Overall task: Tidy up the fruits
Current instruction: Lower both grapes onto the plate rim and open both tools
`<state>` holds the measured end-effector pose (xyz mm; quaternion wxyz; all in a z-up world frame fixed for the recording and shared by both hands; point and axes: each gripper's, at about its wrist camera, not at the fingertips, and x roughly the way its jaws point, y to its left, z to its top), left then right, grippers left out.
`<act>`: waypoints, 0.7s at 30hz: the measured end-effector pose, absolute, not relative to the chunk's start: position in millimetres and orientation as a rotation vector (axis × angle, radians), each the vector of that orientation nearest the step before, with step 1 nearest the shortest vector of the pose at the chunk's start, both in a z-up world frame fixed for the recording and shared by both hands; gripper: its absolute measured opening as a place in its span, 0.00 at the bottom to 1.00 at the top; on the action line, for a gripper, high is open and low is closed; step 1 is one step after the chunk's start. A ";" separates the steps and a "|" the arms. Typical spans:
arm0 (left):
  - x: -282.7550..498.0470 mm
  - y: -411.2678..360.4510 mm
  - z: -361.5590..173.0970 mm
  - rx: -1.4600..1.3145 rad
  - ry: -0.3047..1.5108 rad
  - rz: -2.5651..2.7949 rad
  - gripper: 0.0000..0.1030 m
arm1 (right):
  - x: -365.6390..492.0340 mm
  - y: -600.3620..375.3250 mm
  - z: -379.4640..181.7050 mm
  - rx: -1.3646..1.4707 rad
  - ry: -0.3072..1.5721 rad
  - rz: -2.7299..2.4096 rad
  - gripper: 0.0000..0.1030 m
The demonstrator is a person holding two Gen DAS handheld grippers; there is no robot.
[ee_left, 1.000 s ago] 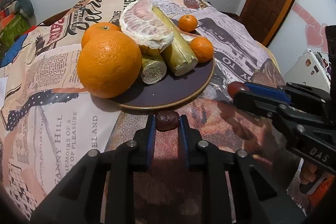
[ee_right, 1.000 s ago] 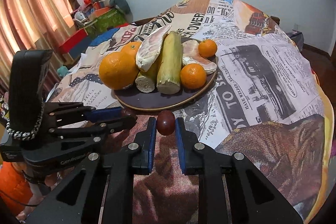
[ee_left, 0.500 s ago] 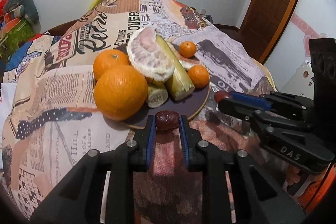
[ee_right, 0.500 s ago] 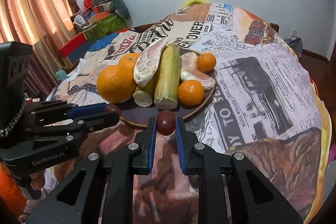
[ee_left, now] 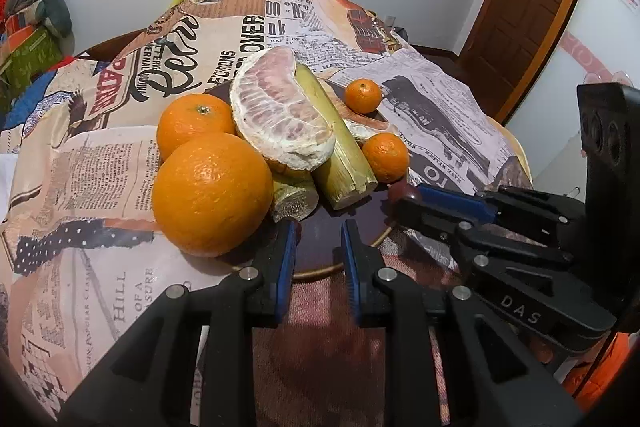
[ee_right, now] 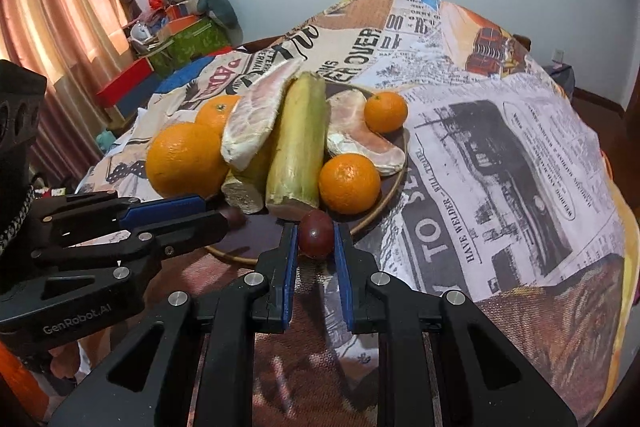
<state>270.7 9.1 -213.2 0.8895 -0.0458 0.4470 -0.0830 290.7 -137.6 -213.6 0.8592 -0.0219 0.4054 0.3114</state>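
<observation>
the left tongs [ee_left: 316, 231] are hovering with their blue pads spread and nothing between them, their tips just over the near rim of the dark brown plate [ee_left: 320, 251]. the right tongs [ee_right: 315, 235] are pinching a small dark red fruit [ee_right: 315, 234] between their blue pads, holding it at the plate's near edge, just in front of the cut end of the long sugarcane piece [ee_right: 298, 147]. in the left wrist view the same fruit is showing only as a dark red tip at the end of the right tongs, right of the sugarcane. in the right wrist view a second small dark fruit [ee_right: 236, 217] is peeking out beside the tip of the left tongs, on or just over the plate; i cannot tell which.

the plate is sitting on the worktop [ee_right: 500, 155], which is covered with a newspaper-print cloth. it is carrying two large oranges [ee_left: 212, 193], a peeled pomelo segment [ee_left: 280, 115] leaning on the sugarcane, a shorter cane piece [ee_left: 294, 201], another pomelo piece [ee_right: 360, 139] and two small tangerines [ee_right: 349, 183].
</observation>
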 end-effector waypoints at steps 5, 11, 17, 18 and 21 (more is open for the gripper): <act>272.7 8.4 -214.6 -0.088 0.931 -0.173 0.21 | 290.9 -137.9 -213.0 -0.042 0.852 0.662 0.16; 268.6 9.8 -210.2 -0.079 0.921 -0.160 0.22 | 294.5 -136.0 -212.7 -0.049 0.868 0.653 0.21; 258.3 16.8 -194.0 -0.102 0.890 -0.143 0.23 | 286.1 -143.1 -194.5 -0.040 0.823 0.642 0.22; 255.9 17.4 -189.8 -0.104 0.880 -0.141 0.23 | 282.6 -145.2 -188.5 -0.040 0.808 0.639 0.22; 243.9 19.9 -170.7 -0.105 0.834 -0.132 0.23 | 269.7 -152.6 -165.6 -0.036 0.749 0.627 0.22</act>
